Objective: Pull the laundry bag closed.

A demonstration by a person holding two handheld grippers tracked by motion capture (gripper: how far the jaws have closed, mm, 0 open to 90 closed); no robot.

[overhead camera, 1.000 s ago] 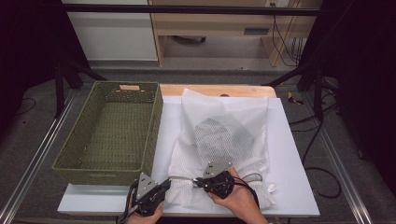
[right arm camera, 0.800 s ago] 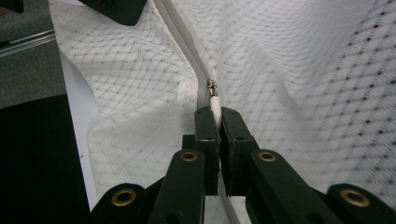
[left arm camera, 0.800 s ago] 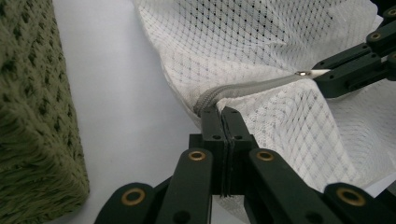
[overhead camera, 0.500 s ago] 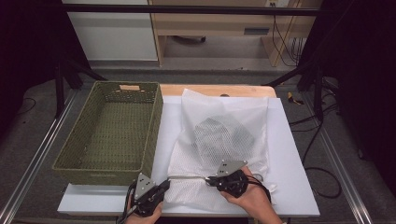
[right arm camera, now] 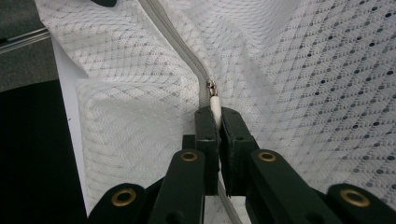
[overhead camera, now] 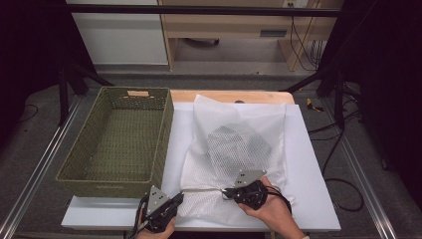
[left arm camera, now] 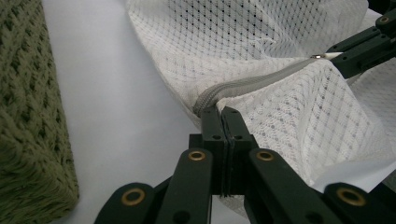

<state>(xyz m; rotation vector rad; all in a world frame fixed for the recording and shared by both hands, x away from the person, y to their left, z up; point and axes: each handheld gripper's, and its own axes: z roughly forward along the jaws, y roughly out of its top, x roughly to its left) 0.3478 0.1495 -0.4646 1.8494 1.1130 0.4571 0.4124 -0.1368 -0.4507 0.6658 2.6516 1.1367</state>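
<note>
A white mesh bag point(overhead camera: 242, 122) with a dark item point(overhead camera: 247, 148) inside lies on the white table point(overhead camera: 309, 169). Its grey zipper point(overhead camera: 203, 189) runs along the near edge between my two grippers. My left gripper point(overhead camera: 180, 193) is shut on the bag's corner at the zipper's end point(left arm camera: 223, 112); the zipper point(left arm camera: 254, 80) leads away from that corner. My right gripper point(overhead camera: 225, 192) is shut on the white zipper pull point(right arm camera: 215, 103), with the zipper track point(right arm camera: 173, 38) stretching beyond it. In the left gripper view the right gripper point(left arm camera: 360, 45) holds the pull point(left arm camera: 322, 56) at the upper right.
A green woven basket point(overhead camera: 118, 140) stands empty on the left of the table, close beside the left gripper point(left arm camera: 29, 116). Beyond the table are a wooden bench, dark stand legs and cables on the floor.
My right gripper has slid to the right along the bag's near edge with the zipper pull, so more zipper shows between the two grippers. The left gripper has stayed put.
</note>
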